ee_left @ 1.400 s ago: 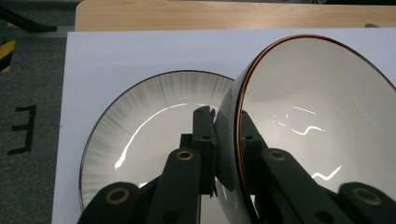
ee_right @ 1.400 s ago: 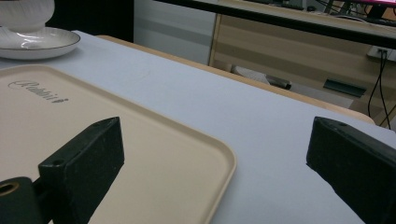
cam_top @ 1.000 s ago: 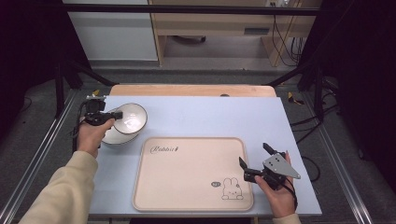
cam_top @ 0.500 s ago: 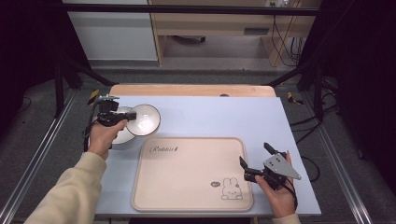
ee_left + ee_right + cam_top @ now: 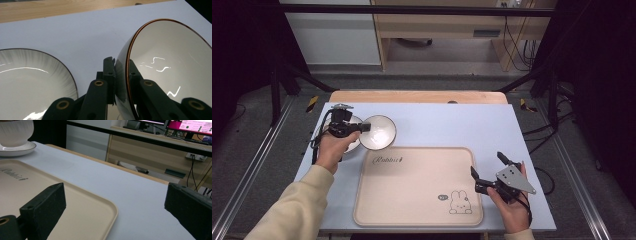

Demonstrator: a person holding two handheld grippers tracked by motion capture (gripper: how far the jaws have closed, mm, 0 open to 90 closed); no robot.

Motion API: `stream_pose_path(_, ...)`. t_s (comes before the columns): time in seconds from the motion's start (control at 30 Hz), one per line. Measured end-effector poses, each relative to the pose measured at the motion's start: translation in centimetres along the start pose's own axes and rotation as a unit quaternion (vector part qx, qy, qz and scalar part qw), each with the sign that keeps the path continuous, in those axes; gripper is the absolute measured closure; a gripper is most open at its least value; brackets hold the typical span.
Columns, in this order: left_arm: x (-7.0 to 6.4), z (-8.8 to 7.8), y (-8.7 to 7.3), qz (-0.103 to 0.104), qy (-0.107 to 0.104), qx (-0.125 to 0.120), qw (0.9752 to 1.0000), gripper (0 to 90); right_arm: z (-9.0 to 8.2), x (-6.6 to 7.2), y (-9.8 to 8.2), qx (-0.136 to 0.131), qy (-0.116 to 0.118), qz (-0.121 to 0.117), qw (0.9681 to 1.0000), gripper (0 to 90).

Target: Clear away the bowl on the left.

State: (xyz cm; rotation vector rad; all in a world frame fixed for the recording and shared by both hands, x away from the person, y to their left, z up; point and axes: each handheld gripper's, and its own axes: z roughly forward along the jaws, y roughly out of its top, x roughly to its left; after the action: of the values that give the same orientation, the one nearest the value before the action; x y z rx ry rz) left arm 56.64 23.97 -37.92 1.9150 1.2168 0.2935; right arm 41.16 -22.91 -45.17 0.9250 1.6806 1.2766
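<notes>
Left gripper point(image 5: 362, 128) clamps the brown-edged rim of a glossy white bowl point(image 5: 378, 132), tilted above the table beside a round ribbed plate point(image 5: 30, 77). Right gripper point(image 5: 488, 172) gapes wide, holding nothing, over the smooth beige tray point(image 5: 412, 187) edge

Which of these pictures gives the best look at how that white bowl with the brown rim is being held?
The left gripper view: the white bowl with the brown rim sits close up, its wall pinched between the left gripper's black jaws. The high view shows the bowl small, beside the beige tray. The right gripper view shows its outside, far off.
</notes>
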Motion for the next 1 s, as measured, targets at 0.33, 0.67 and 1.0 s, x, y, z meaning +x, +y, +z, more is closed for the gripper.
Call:
stream_pose_path(0.33,-1.9,0.6,0.0,0.015,-0.018,0.006,0.9997,82.3,0.0,-0.1,0.1,-0.008,-0.003,0.0,1.0,3.8)
stream_pose_path(0.67,-3.2,0.9,-0.8,0.015,-0.037,0.009,0.9992,82.4,-0.2,-0.2,0.1,-0.01,-0.007,-0.004,0.9999,4.3)
stream_pose_path(1.0,-4.2,1.3,-1.4,0.022,-0.051,0.018,0.9983,82.3,-0.2,-0.3,0.1,-0.01,-0.008,-0.002,0.9999,4.3)
